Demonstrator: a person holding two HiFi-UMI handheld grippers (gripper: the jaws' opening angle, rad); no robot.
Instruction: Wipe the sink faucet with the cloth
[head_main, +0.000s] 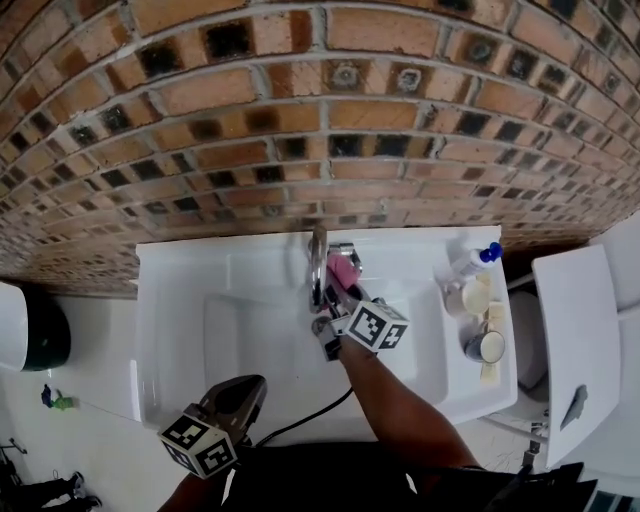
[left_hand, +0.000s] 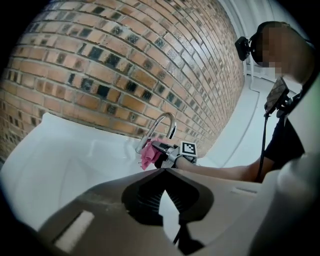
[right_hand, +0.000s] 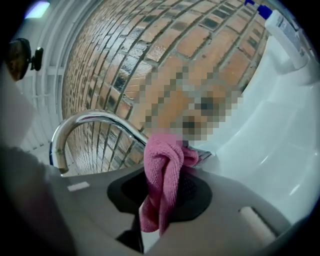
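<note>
A chrome gooseneck faucet (head_main: 318, 262) stands at the back of the white sink (head_main: 170, 300). My right gripper (head_main: 337, 296) is shut on a pink cloth (head_main: 343, 270), which it holds against the faucet's right side near the base. In the right gripper view the cloth (right_hand: 162, 180) hangs bunched between the jaws, with the faucet's arch (right_hand: 90, 120) just beyond on the left. My left gripper (head_main: 245, 392) hovers low over the sink's front edge, shut and holding nothing. From the left gripper view, the faucet (left_hand: 167, 120) and cloth (left_hand: 148, 154) lie ahead.
A brick wall rises behind the sink. On the sink's right ledge stand a blue-capped bottle (head_main: 475, 262) and two cups (head_main: 470, 297). A white panel (head_main: 580, 340) stands to the right, and a dark bin (head_main: 40, 335) to the left on the floor.
</note>
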